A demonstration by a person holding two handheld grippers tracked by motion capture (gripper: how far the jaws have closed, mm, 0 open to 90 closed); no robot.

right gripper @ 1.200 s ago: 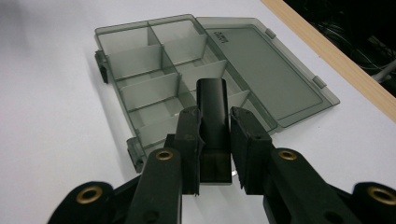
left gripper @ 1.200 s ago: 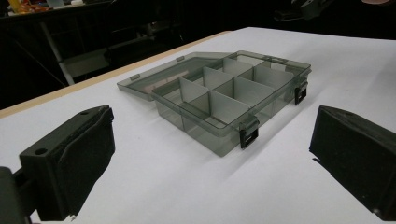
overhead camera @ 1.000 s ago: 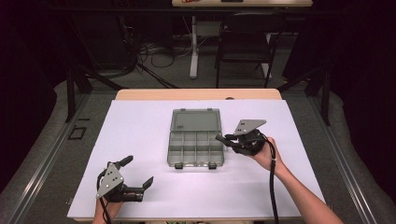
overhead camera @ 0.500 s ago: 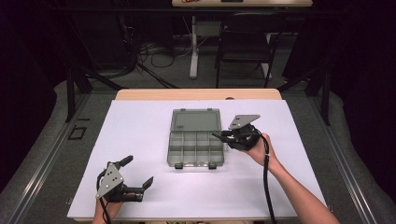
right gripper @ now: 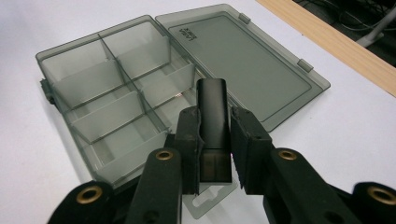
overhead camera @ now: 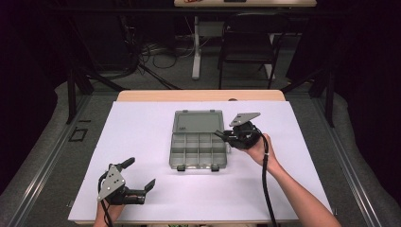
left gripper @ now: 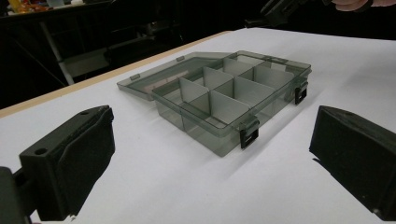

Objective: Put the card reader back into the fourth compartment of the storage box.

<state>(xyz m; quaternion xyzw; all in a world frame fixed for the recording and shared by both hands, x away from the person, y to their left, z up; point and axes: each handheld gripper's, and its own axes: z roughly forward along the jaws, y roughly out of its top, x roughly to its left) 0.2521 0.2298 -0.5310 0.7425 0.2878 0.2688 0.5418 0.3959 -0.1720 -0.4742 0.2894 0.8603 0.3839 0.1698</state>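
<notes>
A smoky clear plastic organiser box [overhead camera: 198, 147] lies open at mid-table, its lid [overhead camera: 197, 122] flat behind several divided compartments. My right gripper [overhead camera: 223, 136] hovers at the box's right edge, shut on a small black rectangular block [right gripper: 214, 122]. In the right gripper view that block pokes out over the right-hand compartments of the box [right gripper: 107, 102], beside the lid [right gripper: 238, 60]. My left gripper [overhead camera: 140, 173] rests on the table near the front left, open with nothing between its jaws. From the left gripper view, the box [left gripper: 229, 100] lies ahead, with the left gripper [left gripper: 212, 140] wide apart.
The white table top [overhead camera: 142, 127] has a wooden strip [overhead camera: 198, 95] along its far edge. Beyond it are a chair [overhead camera: 248, 42], a table leg and cables on the floor. The right gripper [left gripper: 275, 9] shows at the top of the left gripper view.
My right gripper has edged a little left, toward the box's right edge, with the black block still in it. The left gripper has stayed put.
</notes>
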